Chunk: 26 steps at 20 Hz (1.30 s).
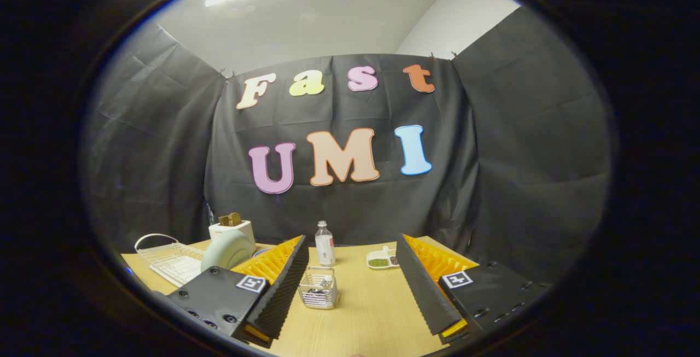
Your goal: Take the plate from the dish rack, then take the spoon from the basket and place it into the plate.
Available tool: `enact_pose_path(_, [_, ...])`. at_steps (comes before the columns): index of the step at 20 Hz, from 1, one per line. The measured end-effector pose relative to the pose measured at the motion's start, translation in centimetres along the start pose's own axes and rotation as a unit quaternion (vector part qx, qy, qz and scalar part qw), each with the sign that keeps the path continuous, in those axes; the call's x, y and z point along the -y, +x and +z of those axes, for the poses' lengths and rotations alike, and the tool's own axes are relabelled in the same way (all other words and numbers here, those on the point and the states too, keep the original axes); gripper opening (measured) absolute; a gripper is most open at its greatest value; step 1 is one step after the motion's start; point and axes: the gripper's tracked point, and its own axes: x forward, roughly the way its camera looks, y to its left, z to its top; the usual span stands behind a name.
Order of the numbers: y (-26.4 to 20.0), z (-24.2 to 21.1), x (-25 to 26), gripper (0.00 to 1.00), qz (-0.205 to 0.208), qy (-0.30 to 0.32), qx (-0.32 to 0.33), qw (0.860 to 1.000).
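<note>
A pale green plate (226, 251) stands on edge at the right end of a white wire dish rack (167, 258), beyond my left finger. A small white wire basket (318, 287) sits on the wooden table (372, 313) just ahead, between the fingers and nearer the left one; a utensil inside it is barely visible. My gripper (355, 302) is open wide, held above the table, with nothing between its fingers.
A white toaster (232, 228) with bread in it stands behind the plate. A clear bottle (325, 244) stands beyond the basket. A small white dish (381, 260) with green and dark food lies near the right finger. Black cloth walls close the booth.
</note>
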Motion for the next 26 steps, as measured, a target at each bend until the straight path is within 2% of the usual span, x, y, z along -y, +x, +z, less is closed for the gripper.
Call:
enact_pose_path(16, [0.6,-1.2,-1.5,1.00,0.005,-0.019,-0.017,1.000])
enact_pose_path(19, [0.8,-1.4,-3.3,1.00,0.025,-0.019,-0.021,0.999])
enact_pose_path(26, [2.5,-1.8,-10.3,1.00,0.108,0.009,-0.066,0.992])
